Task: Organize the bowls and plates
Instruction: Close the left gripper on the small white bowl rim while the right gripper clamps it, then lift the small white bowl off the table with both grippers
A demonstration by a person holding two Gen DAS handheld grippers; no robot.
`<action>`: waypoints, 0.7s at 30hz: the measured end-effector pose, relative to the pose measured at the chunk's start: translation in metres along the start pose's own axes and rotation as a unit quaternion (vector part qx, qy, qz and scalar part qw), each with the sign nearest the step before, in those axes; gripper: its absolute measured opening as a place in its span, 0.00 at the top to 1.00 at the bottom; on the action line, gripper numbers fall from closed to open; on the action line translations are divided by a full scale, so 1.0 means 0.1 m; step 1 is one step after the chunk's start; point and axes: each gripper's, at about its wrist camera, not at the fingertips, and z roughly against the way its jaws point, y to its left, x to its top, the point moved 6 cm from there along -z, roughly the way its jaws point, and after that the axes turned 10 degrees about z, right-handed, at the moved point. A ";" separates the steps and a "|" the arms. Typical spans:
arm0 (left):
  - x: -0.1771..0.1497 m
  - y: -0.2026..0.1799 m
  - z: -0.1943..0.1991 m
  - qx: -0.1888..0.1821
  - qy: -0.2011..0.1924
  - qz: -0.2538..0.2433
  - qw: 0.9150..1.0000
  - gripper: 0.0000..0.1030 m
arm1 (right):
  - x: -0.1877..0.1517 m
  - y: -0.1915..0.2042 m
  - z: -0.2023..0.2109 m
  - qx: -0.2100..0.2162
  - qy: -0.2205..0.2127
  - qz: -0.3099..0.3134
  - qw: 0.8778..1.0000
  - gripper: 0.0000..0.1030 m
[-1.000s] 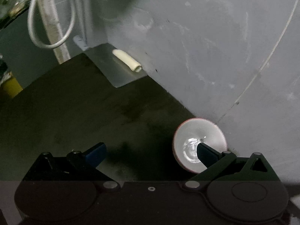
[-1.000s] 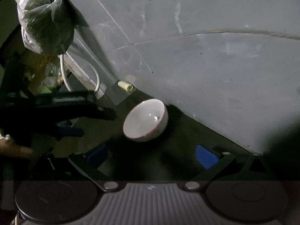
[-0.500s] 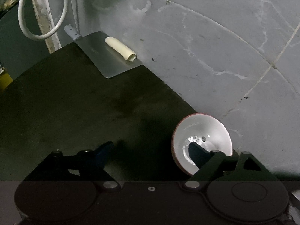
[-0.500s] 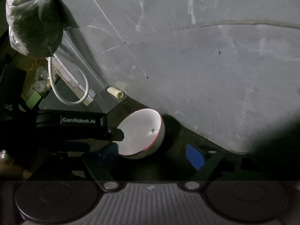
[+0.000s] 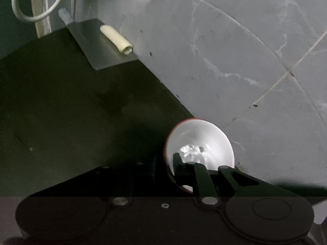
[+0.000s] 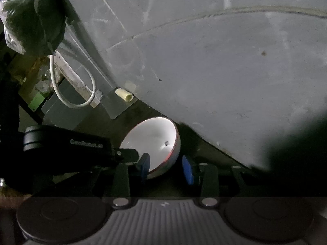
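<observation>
as both claws close in, a white bowl (image 6: 155, 140) sits on the dark counter (image 5: 61, 106) against the grey wall (image 6: 224, 71); the left claw (image 5: 166, 163) pinches its rim, while the right claw (image 6: 166, 168) straddles the near edge, its blue pads not quite touching

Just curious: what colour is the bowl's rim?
Red, a thin line round the white bowl; clearest in the right wrist view.

One white bowl (image 6: 157, 136) w/ red rim on the dark counter (image 5: 61, 112). Two grippers: left (image 5: 166, 165), right (image 6: 165, 167). One metal sheet (image 5: 102, 47) w/ one cream roll (image 5: 117, 39) on it. One looped white cable (image 6: 69, 98). One plastic bag (image 6: 32, 18), upper left.
</observation>
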 end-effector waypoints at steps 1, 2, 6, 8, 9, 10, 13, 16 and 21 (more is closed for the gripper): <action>-0.01 0.00 0.00 -0.003 0.000 0.004 1.000 0.89 | 0.00 0.02 -0.01 -0.001 0.000 0.006 1.000 0.67; -0.03 -0.01 0.01 -0.003 -0.002 0.002 1.000 0.90 | 0.00 0.04 0.00 -0.003 -0.002 0.015 1.000 0.68; -0.12 0.00 0.16 -0.006 -0.014 -0.010 1.000 0.92 | -0.05 0.06 0.07 -0.007 0.003 0.029 1.000 0.77; -0.16 0.02 0.29 -0.016 -0.026 -0.007 1.000 0.92 | -0.07 0.07 0.15 0.001 0.004 0.035 0.999 0.77; -0.19 0.02 0.38 -0.018 -0.035 -0.007 0.999 0.92 | -0.07 0.09 0.21 0.005 0.001 0.041 0.999 0.78; -0.22 0.02 0.47 -0.019 -0.044 -0.007 0.999 0.92 | -0.06 0.11 0.27 0.012 -0.004 0.050 0.999 0.79; -0.34 0.02 0.74 -0.027 -0.070 -0.002 0.997 0.92 | -0.03 0.21 0.49 0.035 -0.018 0.078 0.996 0.80; -0.45 0.06 1.00 -0.036 -0.089 0.015 0.995 0.92 | -0.01 0.30 0.71 0.059 -0.027 0.109 0.992 0.81; -0.64 0.09 1.38 -0.041 -0.113 0.028 0.992 0.92 | 0.01 0.49 1.05 0.092 -0.030 0.150 0.984 0.81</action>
